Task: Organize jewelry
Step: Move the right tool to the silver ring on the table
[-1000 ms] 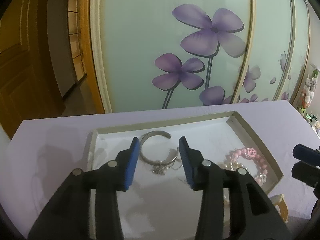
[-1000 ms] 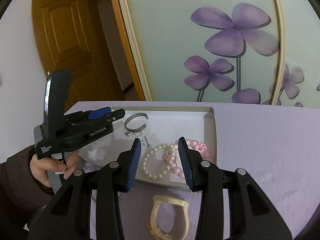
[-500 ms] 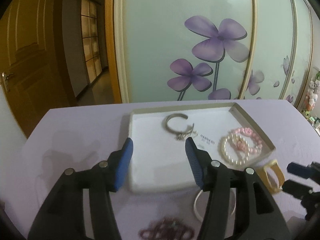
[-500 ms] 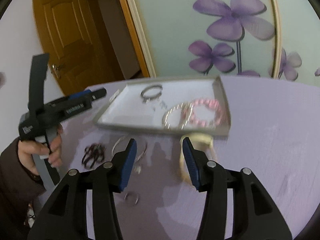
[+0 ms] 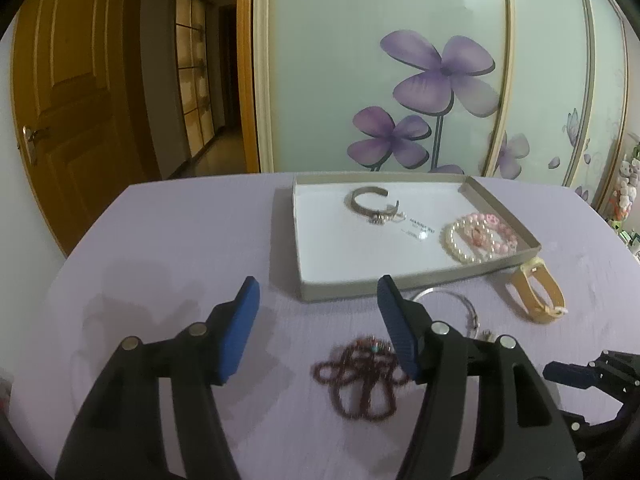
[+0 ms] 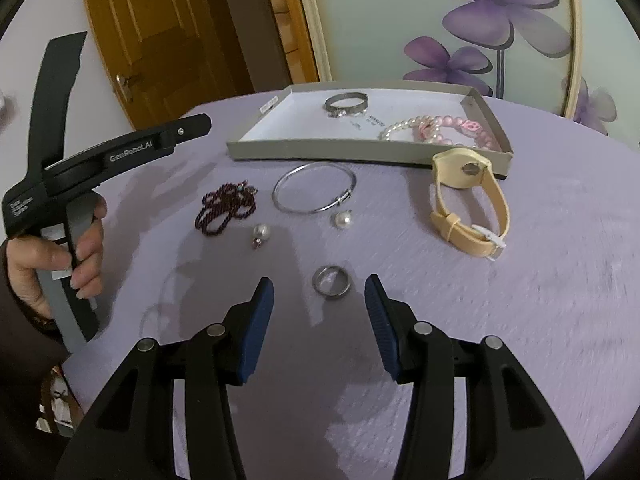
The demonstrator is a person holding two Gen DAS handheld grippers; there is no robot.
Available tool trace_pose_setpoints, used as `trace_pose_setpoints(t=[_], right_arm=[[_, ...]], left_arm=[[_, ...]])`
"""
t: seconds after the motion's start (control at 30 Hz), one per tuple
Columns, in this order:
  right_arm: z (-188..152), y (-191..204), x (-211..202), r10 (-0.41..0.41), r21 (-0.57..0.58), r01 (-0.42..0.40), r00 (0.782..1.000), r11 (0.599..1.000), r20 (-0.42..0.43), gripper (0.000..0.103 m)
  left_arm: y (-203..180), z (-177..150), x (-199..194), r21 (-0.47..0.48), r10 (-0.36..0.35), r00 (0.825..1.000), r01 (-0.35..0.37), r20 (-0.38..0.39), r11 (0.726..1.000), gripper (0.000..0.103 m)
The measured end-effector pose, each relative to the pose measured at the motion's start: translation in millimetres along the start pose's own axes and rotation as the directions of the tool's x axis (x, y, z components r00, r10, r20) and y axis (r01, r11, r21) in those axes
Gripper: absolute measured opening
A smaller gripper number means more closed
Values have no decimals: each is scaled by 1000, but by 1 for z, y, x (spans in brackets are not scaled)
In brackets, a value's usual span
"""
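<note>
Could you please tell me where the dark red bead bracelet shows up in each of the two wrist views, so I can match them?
Left wrist view: the dark red bead bracelet lies low and centre, on the purple table just inside the right finger.
Right wrist view: it lies left of centre, left of the thin silver bangle.
Shared landmark: the grey tray, behind the bracelet in both views.
</note>
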State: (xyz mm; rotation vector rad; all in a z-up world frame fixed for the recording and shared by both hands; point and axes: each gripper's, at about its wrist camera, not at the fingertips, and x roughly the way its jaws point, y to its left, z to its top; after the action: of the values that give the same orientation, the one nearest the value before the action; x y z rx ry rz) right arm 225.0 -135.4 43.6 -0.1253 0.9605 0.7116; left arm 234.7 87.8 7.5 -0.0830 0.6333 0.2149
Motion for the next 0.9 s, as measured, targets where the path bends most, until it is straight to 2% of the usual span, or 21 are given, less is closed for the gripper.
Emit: trace_pose_setpoints(t=[0.1, 0.27, 0.5, 0.6, 0.63, 0.9], right_arm=[[0, 4, 4, -26, -19, 26, 999, 999, -18, 48], [3, 7, 14, -50, -36, 49, 998, 998, -47, 38], [5, 10, 21, -71, -51, 68, 996, 996, -53, 35], [5, 8, 21, -74, -47, 72, 996, 996, -52, 28], [6, 7, 21, -83, -46, 80, 995, 996, -52, 22], [4, 1, 17, -65, -30, 64, 997, 998, -48, 21]], left_arm=[[4, -6, -1, -2, -1, 1000, 1, -9, 1000, 62], [7, -12, -2, -4, -3, 1000, 3, -18, 1000, 63], [9, -18, 0, 3, -3, 999, 3, -35, 1000, 65], [9, -20, 2, 7, -5, 999, 6, -45, 1000, 65], [8, -22, 3, 8, -7, 999, 8, -49, 1000, 65], [2, -30, 4, 20, -22, 997, 23, -72, 1000, 70]])
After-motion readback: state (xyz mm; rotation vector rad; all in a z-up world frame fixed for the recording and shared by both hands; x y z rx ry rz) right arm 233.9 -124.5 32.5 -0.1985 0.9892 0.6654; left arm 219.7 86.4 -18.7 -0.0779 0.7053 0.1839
